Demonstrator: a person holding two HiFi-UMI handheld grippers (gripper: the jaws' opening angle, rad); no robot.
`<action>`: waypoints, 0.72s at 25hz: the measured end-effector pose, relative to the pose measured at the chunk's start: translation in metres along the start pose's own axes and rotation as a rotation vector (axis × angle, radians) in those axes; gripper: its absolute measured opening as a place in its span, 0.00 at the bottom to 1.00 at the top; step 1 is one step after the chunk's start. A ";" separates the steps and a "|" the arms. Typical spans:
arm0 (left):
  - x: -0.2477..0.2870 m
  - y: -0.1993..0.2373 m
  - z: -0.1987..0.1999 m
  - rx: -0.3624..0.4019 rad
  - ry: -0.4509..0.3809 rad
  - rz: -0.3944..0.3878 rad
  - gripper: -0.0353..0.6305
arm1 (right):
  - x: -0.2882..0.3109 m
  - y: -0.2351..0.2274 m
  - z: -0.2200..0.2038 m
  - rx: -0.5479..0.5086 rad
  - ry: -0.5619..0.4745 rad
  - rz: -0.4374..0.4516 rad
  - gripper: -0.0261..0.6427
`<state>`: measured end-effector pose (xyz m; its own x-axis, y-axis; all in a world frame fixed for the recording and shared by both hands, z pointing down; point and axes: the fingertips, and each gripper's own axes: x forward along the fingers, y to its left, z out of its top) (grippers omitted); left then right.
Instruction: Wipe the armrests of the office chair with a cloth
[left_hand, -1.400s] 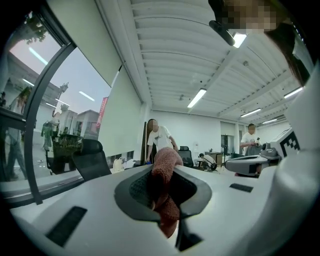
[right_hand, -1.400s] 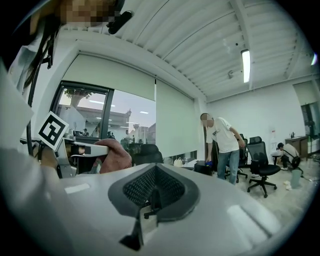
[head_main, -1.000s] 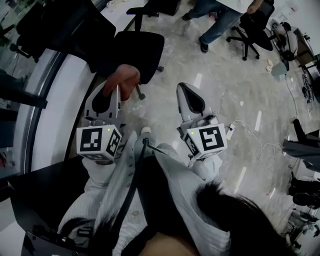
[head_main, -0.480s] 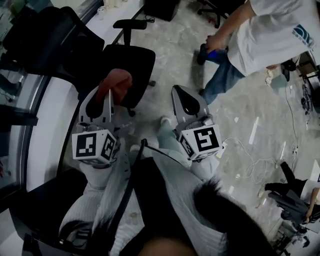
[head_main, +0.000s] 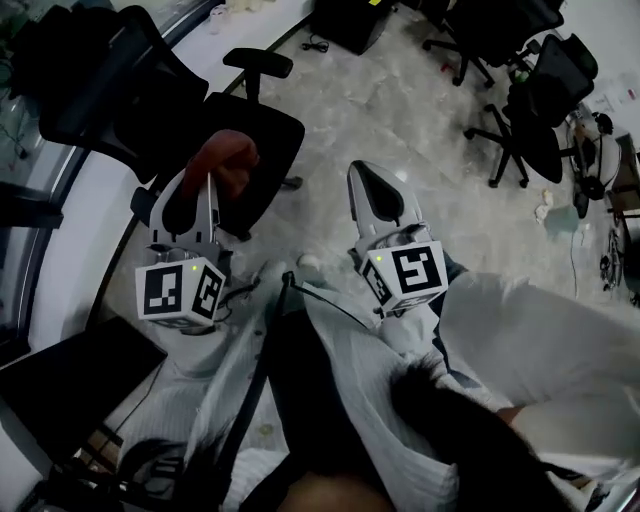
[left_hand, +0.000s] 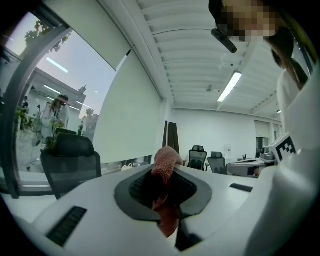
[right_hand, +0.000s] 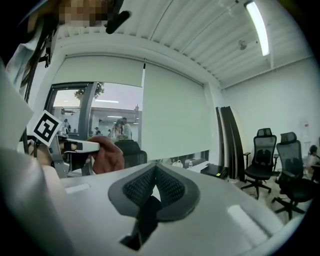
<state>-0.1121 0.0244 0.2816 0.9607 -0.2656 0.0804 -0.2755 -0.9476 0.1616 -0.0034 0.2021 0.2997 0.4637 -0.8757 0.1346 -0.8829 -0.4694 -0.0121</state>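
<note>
**Room.** Along your left ran a glazed window wall (left_hand: 40, 100) with a white roller blind (left_hand: 130, 110) beside it. A pale, glossy, stone-patterned floor (head_main: 400, 110) spread beneath you. A black mesh-backed office chair (head_main: 255, 130) stood on it near the window, with one padded black armrest (head_main: 258, 62) showing at its far side. Several more black office chairs (head_main: 535, 110) stood well apart at the upper right.

**Tools.** Your left gripper (head_main: 205, 185) was clamped on a reddish-brown terry cloth (left_hand: 165, 165). The cloth was bunched and rumpled, and its rounded end stuck out past the jaw tips. From your head camera it lay over the near edge of the chair's seat, apart from the armrest. Your right gripper (head_main: 370, 185) had its jaws pressed together with nothing between them.
</note>
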 end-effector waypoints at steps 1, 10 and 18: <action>0.006 0.003 -0.003 -0.003 0.003 0.022 0.11 | 0.010 -0.006 -0.003 0.005 0.009 0.022 0.04; 0.019 0.106 -0.003 -0.030 -0.029 0.343 0.11 | 0.153 0.021 -0.001 -0.022 0.029 0.332 0.04; -0.043 0.197 -0.002 -0.044 -0.041 0.689 0.11 | 0.249 0.113 0.000 -0.055 0.059 0.641 0.04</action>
<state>-0.2074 -0.1503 0.3115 0.5665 -0.8118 0.1415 -0.8237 -0.5526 0.1270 0.0124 -0.0687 0.3318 -0.1605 -0.9720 0.1717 -0.9866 0.1527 -0.0581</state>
